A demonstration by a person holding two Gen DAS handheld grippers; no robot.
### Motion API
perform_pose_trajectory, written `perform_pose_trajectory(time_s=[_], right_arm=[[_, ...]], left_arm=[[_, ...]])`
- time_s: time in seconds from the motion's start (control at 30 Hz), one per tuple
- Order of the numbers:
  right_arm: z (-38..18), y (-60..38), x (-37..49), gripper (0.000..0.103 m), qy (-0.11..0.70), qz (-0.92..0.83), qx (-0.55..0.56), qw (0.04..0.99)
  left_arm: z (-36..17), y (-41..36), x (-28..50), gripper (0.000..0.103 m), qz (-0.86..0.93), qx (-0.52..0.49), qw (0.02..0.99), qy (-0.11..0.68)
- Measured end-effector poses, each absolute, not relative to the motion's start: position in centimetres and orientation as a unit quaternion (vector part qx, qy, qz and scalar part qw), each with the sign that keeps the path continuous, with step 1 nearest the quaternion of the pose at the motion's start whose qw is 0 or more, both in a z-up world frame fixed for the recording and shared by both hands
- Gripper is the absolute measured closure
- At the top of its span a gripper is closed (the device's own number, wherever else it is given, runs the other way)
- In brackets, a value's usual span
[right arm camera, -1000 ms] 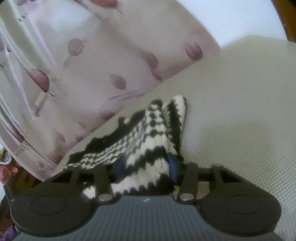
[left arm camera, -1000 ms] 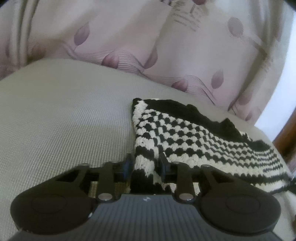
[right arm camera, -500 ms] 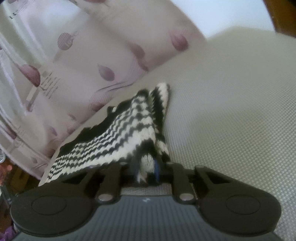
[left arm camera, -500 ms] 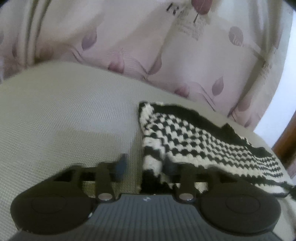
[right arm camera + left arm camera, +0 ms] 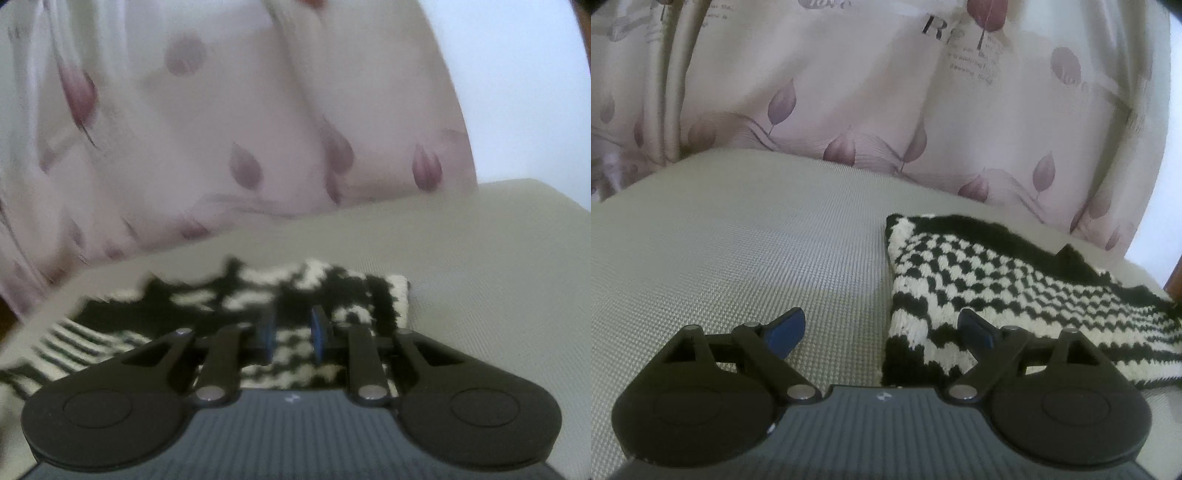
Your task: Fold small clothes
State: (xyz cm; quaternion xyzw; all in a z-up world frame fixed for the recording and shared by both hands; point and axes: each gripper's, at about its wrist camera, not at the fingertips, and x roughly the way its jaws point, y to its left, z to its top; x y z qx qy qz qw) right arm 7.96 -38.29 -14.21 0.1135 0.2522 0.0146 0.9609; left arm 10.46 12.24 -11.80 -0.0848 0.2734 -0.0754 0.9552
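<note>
Knit garment flat on grey surface, both grippers just behind its near edge.

Left gripper (image 5: 882,332) jaws spread wide, holding nothing; black-and-white knit garment (image 5: 990,291) lies on the grey woven surface (image 5: 738,251), its left edge between the fingers, right blue pad (image 5: 975,330) over the cloth. Right gripper (image 5: 291,339): view blurred, jaws narrow with a gap, garment (image 5: 295,317) below and beyond the tips; cannot tell if it pinches any. Patterned curtain (image 5: 886,92) behind.

Spread left gripper (image 5: 882,330) over knitwear (image 5: 979,280)
</note>
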Motion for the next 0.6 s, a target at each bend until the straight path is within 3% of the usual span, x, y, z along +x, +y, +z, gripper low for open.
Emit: perform_pose_trajectory(time_s=[0.6], right_arm=[[-16.3,-37.0,8.3,0.082,0.222,0.015,0.070,0.972]], left_arm=[[-11.6,11.4,10.2,0.006,-0.024,-0.049,0.961,0.271]])
